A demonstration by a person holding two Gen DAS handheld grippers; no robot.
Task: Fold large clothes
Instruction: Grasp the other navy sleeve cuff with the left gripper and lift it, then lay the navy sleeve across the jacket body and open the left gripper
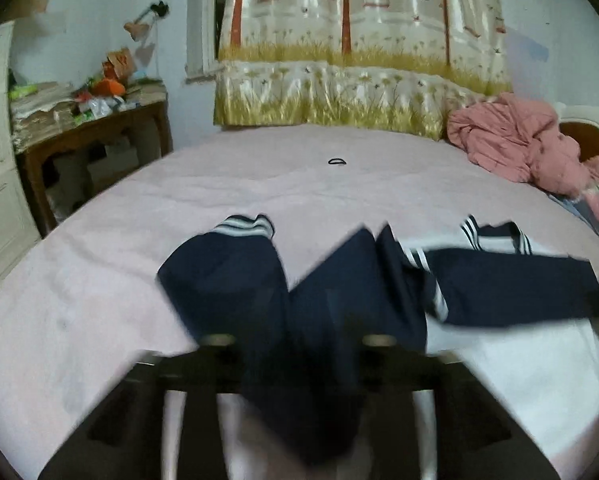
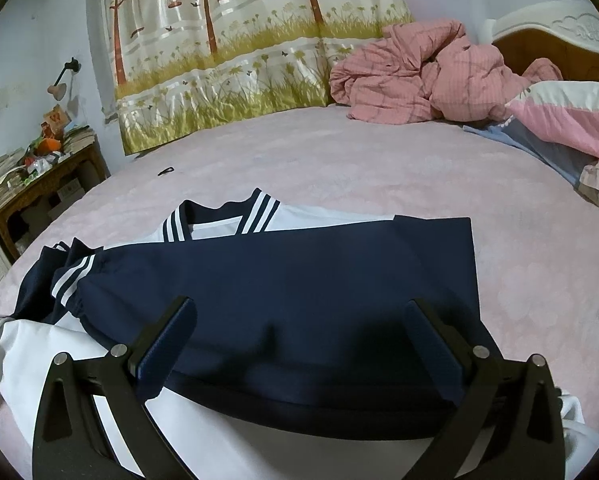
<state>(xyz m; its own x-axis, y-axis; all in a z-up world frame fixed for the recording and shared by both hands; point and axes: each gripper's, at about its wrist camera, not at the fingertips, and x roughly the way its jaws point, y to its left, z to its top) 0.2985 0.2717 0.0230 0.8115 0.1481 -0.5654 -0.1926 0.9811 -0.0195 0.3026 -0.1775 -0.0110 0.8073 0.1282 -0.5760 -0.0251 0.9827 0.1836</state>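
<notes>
The left hand-held gripper (image 1: 295, 344) points slightly downward over the bed, and its picture is blurred. Its two fingers (image 1: 215, 344) stand apart, released, and a fold of the navy sleeve (image 1: 227, 280) lies between them; whether the pads touch the cloth I cannot tell. The right hand-held gripper (image 2: 299, 340) also tilts down toward the bed. Its jaws are wide apart and the pads (image 2: 167, 344) stand over the dark cloth without pressing it, so it grasps nothing.

The task's thing, a navy and white jacket (image 2: 299, 288), lies flat on the pink bed sheet (image 2: 379, 160), near the front edge. The navy part is folded across the white body, the collar with white and navy stripes is at the far side, and one striped cuff (image 2: 73, 276) lies to the left. No brand or writing can be read on it.

Further away, a small black hair tie (image 1: 336, 162) lies alone on the sheet. A crumpled pink blanket (image 2: 419, 76) and a pink and white pillow (image 2: 571, 116) are at the headboard side on the right. A curtain (image 2: 227, 40) printed with trees and grass hangs behind the bed. On the left a wooden bench (image 1: 95, 128) carries papers and small colourful things, and a lamp (image 1: 139, 26) is fixed on the wall above it
</notes>
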